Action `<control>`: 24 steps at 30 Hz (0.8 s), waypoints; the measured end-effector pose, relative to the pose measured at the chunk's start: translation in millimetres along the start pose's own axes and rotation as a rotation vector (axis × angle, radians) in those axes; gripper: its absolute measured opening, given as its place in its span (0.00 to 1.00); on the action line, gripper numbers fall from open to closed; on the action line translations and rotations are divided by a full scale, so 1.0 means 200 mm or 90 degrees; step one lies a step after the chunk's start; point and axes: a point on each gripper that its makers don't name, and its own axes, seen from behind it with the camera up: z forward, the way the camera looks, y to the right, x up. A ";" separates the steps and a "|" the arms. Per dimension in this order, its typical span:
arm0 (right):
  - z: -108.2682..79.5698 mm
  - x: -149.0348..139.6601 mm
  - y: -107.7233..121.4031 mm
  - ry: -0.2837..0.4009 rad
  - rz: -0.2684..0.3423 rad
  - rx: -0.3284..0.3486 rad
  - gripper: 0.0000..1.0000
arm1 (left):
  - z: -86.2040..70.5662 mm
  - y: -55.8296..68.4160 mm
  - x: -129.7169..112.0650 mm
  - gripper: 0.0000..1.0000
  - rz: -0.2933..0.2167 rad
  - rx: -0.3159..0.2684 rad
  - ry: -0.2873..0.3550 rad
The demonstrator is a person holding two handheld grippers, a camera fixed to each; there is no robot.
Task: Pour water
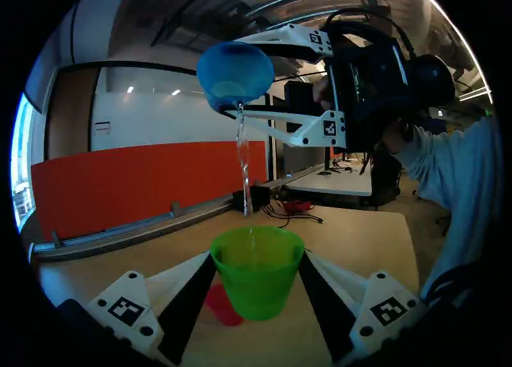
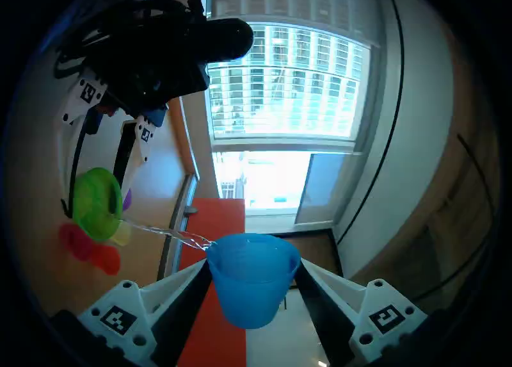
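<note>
In the left gripper view a green cup [image 1: 256,290] stands upright between the fingers of my left gripper [image 1: 256,264], which is shut on it. Above it my right gripper [image 1: 235,79] holds a blue cup [image 1: 233,69] tipped over, and a thin stream of water [image 1: 243,162] falls into the green cup. In the right gripper view the blue cup [image 2: 253,296] sits between the fingers of my right gripper [image 2: 253,271]. From its rim the water [image 2: 166,232] runs to the green cup [image 2: 96,203], held by the left gripper [image 2: 99,187].
A red cup [image 1: 223,305] stands on the wooden table [image 1: 365,239] just behind the green one. Red cups [image 2: 89,248] and a yellow cup [image 2: 121,234] lie near it. Cables [image 1: 291,210] sit at the table's far edge. A sleeve [image 1: 461,175] is at right.
</note>
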 end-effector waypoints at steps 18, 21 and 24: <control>0.01 0.06 0.06 0.004 -0.082 -0.019 0.90 | 0.00 -0.01 0.01 0.87 0.002 0.005 0.002; 0.02 0.07 0.06 0.001 -0.092 -0.020 0.90 | 0.00 -0.01 0.01 0.87 0.000 0.006 0.002; 0.01 0.08 0.06 0.004 -0.102 -0.020 0.90 | 0.00 -0.01 0.01 0.87 0.000 0.006 0.002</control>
